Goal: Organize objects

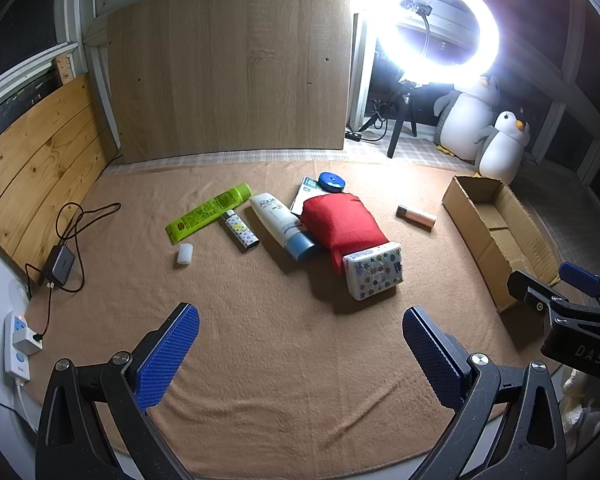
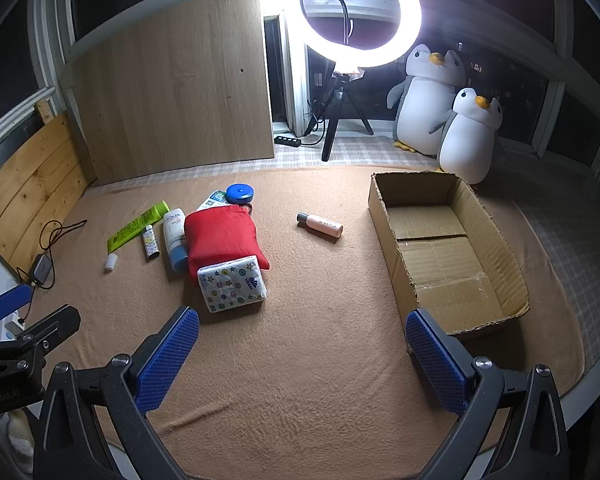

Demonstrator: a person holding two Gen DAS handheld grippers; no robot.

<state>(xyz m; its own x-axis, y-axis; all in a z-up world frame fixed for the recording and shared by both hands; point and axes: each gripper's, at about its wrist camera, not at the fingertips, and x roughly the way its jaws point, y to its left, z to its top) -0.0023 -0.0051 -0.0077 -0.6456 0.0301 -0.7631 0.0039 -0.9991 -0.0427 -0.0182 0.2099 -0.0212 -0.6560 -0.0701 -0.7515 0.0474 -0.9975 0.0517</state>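
Both grippers, left gripper (image 1: 300,354) and right gripper (image 2: 302,354), are held wide apart and empty; nothing is yet packed. Left of the empty cardboard box (image 2: 396,276), the tissue pack (image 2: 232,283) should be approached first.

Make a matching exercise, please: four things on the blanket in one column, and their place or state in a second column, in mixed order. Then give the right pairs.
Things:
1. cardboard box
2. tissue pack
3. blue round case
4. pink bottle

Places or states:
A. lies alone between the red pouch and the box
B. open and empty
C. leans against the near end of the red pouch
D. at the far end of the red pouch, on a paper card

Pairs: 1-B, 2-C, 3-D, 4-A
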